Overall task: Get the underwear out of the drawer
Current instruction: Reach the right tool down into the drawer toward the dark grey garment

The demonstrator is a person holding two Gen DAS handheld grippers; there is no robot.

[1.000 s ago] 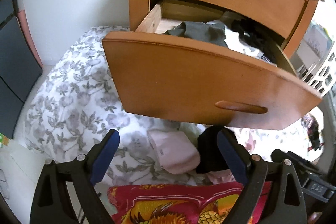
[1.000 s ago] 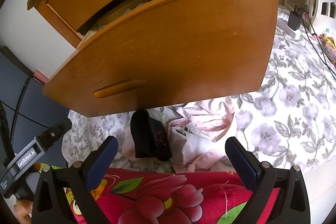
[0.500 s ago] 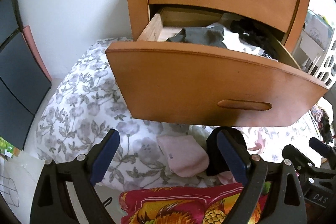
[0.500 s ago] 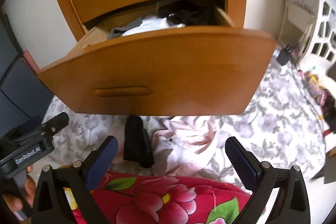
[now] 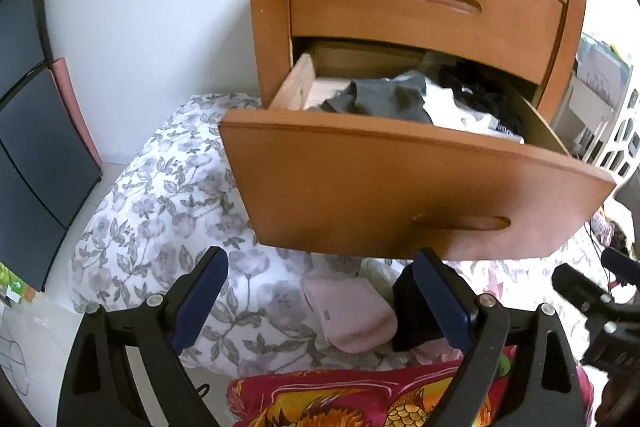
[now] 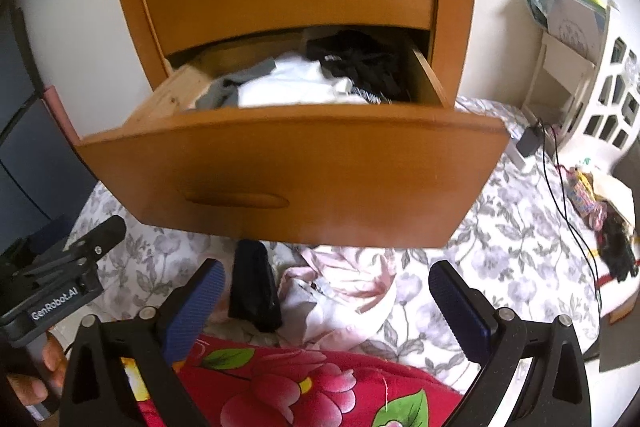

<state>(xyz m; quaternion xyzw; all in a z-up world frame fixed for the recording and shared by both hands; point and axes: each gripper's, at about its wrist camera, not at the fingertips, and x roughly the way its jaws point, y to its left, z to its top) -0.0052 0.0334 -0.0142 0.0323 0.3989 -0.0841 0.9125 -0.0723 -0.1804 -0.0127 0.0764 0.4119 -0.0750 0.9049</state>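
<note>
Through the left wrist we see the left gripper [image 5: 316, 297] spread empty before the open drawer [image 5: 400, 187], grey underwear [image 5: 384, 99] inside; the right wrist shows the right gripper [image 6: 326, 301] likewise spread, so removal remains.

Each gripper has a black plastic frame with triangular cut-outs and two silver screws on each side. The left gripper [image 5: 320, 301] carries dark blue ribbed pads on its fingers [image 5: 200, 301], and the right gripper [image 6: 326, 309] has the same blue fingers [image 6: 458, 311]. Left of the right gripper, the other tool's black body bears white letters "GenRobot.AI".
</note>
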